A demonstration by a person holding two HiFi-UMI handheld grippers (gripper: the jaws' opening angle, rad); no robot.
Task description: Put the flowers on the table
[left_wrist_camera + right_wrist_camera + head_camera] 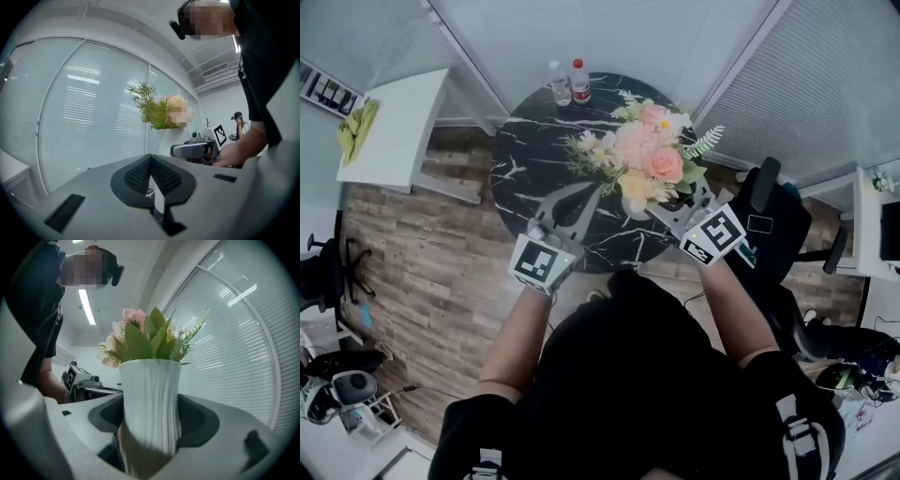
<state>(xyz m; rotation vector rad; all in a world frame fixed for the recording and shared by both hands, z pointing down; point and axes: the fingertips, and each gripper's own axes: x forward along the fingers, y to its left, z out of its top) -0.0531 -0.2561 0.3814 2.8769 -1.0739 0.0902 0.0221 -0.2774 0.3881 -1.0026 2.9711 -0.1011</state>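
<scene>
Person's black top [656, 375] fills the bottom of the head view, with both forearms reaching forward over a wood-plank floor [422, 272]. A round black marble table [525, 159] is ahead, and a white side desk [394, 131] stands off to its left, apart from it. The flowers [647, 155], a pink, peach and cream bunch with green sprigs, are over the right part of the table. They sit in a white ribbed vase [150, 404]. No view shows whether the vase base touches the tabletop. The right gripper [670, 214] is clamped on the vase body, one jaw pad pressed to each side, and the vase is upright. The left gripper [586, 190] is over the table just left of the bouquet, jaws closed together with nothing between them. At the far table edge, a clear bottle [560, 84] and a red-capped bottle [579, 81] stand side by side, apart from the flowers.
</scene>
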